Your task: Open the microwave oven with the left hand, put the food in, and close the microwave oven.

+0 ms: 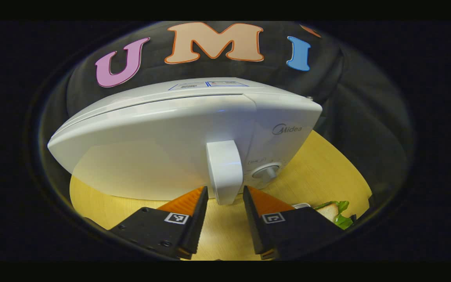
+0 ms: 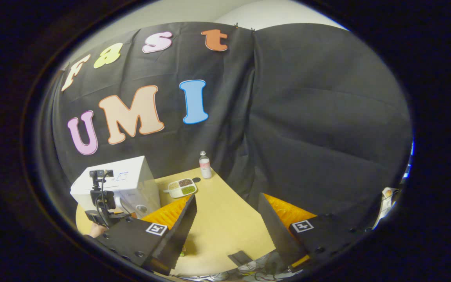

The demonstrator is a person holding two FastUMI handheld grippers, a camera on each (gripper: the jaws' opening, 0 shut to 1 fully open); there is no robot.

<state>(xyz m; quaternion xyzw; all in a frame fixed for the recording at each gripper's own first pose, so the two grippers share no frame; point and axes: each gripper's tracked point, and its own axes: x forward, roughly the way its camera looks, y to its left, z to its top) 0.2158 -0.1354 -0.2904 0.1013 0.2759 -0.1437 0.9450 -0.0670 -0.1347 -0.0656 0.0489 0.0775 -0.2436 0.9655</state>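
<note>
The white microwave oven point(image 1: 163, 156) has a glossy, smooth plastic shell that catches soft reflections, and its upright white handle point(image 1: 224, 172) looks like the same shiny plastic. The pale yellow wooden bench point(image 2: 225, 219) is smooth and matt. The black booth wall point(image 2: 319, 137) is matt, creased cloth.

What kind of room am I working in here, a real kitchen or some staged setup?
Most likely a staged recording booth, not a kitchen: black cloth hangs as the wall behind a bare wooden table holding a white microwave oven, a sectioned dish and a bottle.
</note>
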